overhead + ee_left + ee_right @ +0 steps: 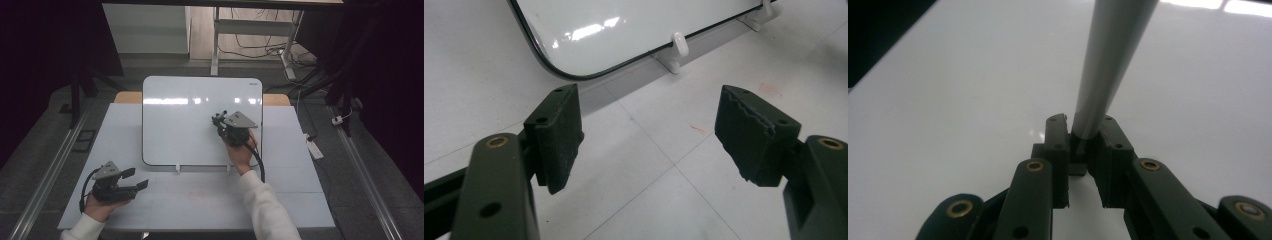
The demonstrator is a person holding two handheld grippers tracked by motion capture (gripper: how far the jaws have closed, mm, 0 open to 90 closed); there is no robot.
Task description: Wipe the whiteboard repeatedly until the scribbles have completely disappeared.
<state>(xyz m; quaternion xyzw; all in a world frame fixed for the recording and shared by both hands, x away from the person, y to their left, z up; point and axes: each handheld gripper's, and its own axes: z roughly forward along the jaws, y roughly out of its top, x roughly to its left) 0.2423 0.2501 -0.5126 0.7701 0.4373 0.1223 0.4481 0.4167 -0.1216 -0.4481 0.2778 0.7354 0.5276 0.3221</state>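
A white table (200, 200) is set before dark surroundings. A grey rod (1108, 60) is clamped in the right gripper (218, 120), over the whiteboard (180, 130). The left gripper (134, 179) is held wide apart, empty, above the table's near-left part.

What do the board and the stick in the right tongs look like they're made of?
White rounded-corner board: glossy, likely coated whiteboard surface, since ceiling lights reflect sharply; thin dark rim. Grey tapered stick clamped in the right tongs: smooth with soft sheen, plastic or painted metal; cannot tell which.

One whiteboard (190, 120), one grey rod (1108, 65), two tongs: left (135, 179), right (218, 119).
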